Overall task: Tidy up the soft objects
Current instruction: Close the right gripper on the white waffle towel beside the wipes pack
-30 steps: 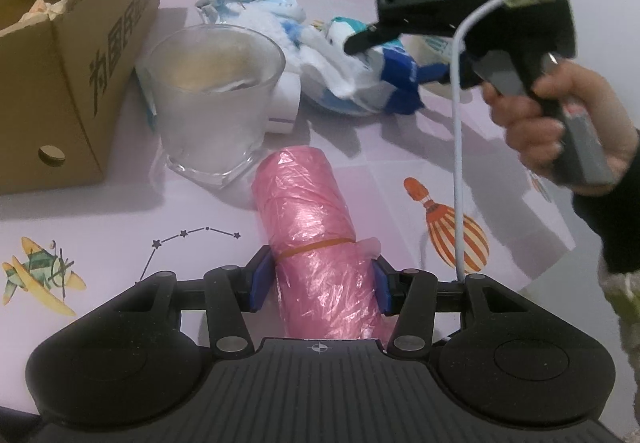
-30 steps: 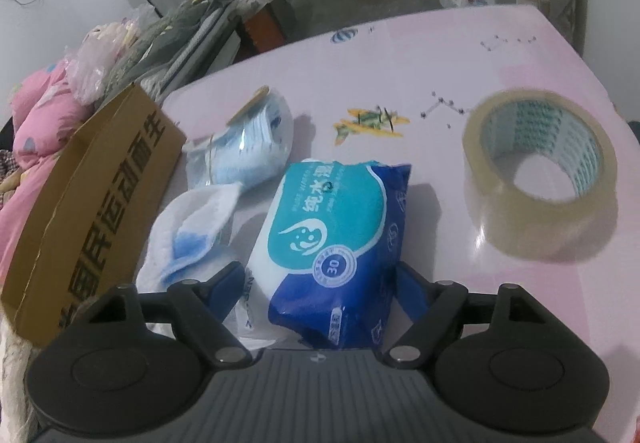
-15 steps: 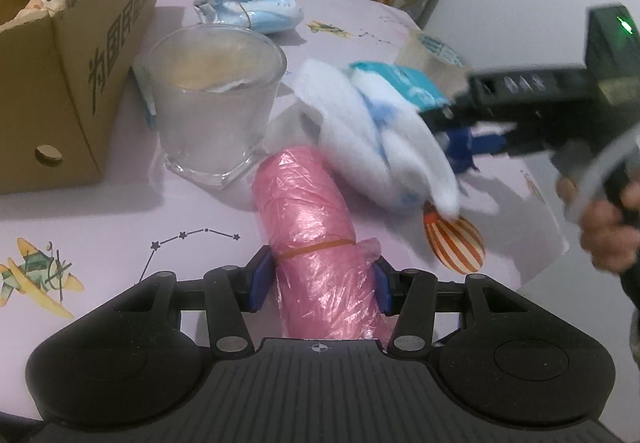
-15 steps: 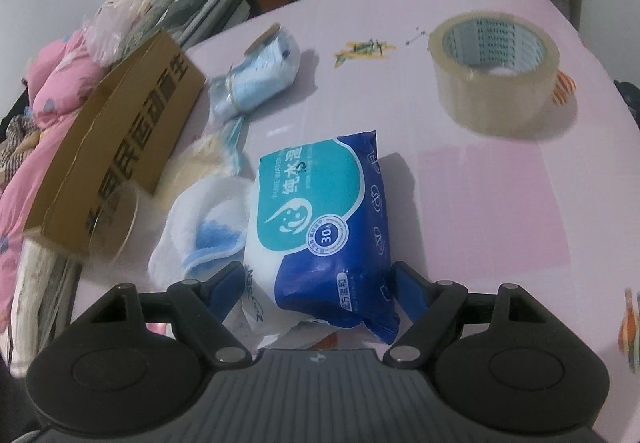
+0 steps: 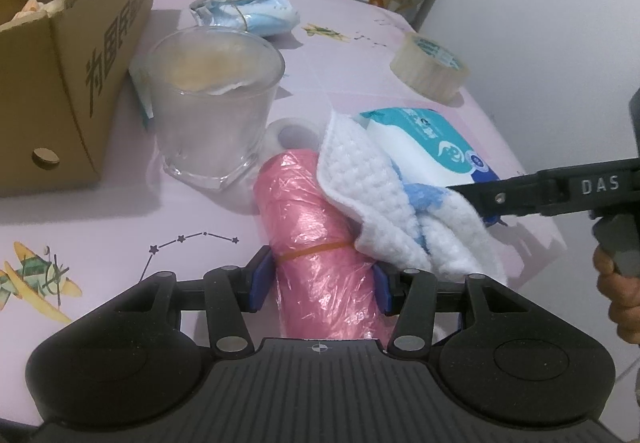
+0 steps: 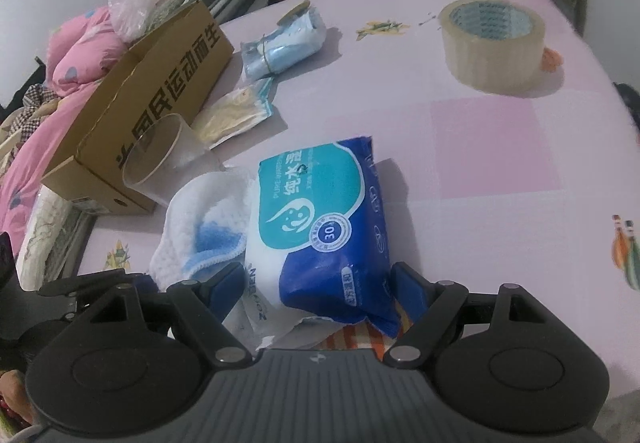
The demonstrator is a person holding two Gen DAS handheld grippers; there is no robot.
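Task looks early-to-mid: the cardboard box [image 5: 68, 55] at upper left of the left wrist view has something pale inside, but most soft things are out on the pink worktop [image 5: 120, 227]. The bundled blue masks [image 5: 256, 13] lie at top centre, a flat yellowish packet [image 6: 236, 113] beside the box, and nothing in hand is stowed yet.

The left gripper [image 5: 318, 283] sits low at bottom centre, pitched down, fingers clamped on the pink bag roll [image 5: 316, 231], which lies on the worktop just in front of the glass cup [image 5: 212, 103].

The right gripper [image 6: 320, 285] comes in from the right edge of the left view, a hand [image 5: 620, 291] on its grip. Its fingers are clamped on the wet wipes pack [image 6: 320, 227] together with the white-and-blue cloth [image 6: 200, 227]. That cloth drapes against the roll (touching it, as far as I can tell).

Tape roll [image 6: 492, 39] sits upper right, not soft, probably stays.
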